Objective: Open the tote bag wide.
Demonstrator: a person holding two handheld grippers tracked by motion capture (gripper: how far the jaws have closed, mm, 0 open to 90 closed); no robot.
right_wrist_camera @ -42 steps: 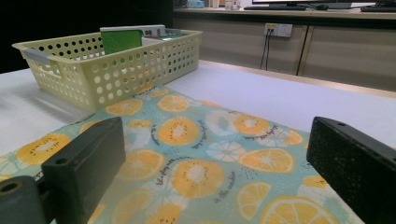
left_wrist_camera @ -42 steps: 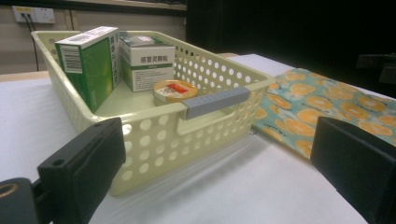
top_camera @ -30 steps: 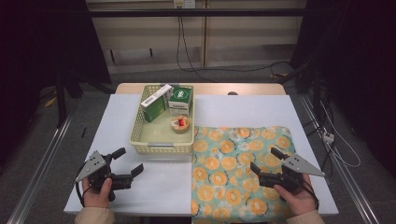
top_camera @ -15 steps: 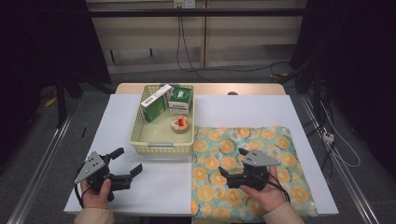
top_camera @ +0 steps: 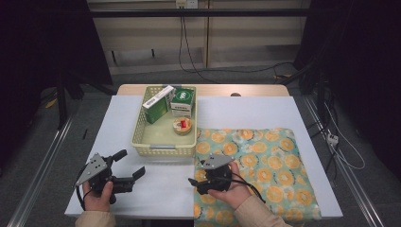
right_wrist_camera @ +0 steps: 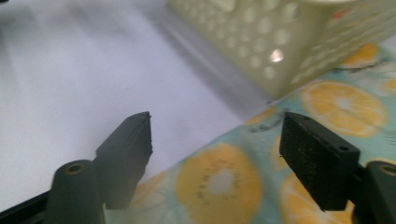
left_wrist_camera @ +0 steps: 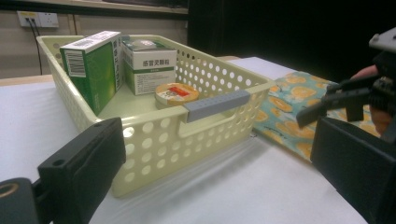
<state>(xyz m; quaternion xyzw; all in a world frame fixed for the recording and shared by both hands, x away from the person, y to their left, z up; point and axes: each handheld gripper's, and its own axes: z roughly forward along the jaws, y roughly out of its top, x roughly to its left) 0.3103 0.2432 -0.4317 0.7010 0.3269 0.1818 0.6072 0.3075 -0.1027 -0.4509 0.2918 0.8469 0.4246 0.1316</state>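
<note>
A cloth (top_camera: 269, 161) printed with orange slices lies flat on the right half of the white table (top_camera: 246, 111). My right gripper (top_camera: 196, 176) hovers over its near left edge, pointing left. In the right gripper view the cloth's edge (right_wrist_camera: 219, 182) lies below the open right gripper (right_wrist_camera: 219, 149); the jaws have just been closing a little, and nothing is pressed between them. My left gripper (top_camera: 130, 164) is held open near the front left, facing the basket (top_camera: 163, 150), with nothing in it. The left gripper (left_wrist_camera: 219, 186) frames the basket (left_wrist_camera: 224, 105) and the right gripper (left_wrist_camera: 355, 95).
The cream perforated basket holds a green box (top_camera: 157, 105), a white and green box (top_camera: 182, 101) and a round tin (top_camera: 182, 126). The basket's corner (right_wrist_camera: 261, 46) stands close beyond the cloth's edge. Bare table lies between the two grippers.
My right gripper has travelled left across the cloth from its right part to its left edge, and its jaws stand slightly narrower. The left gripper has stayed put.
</note>
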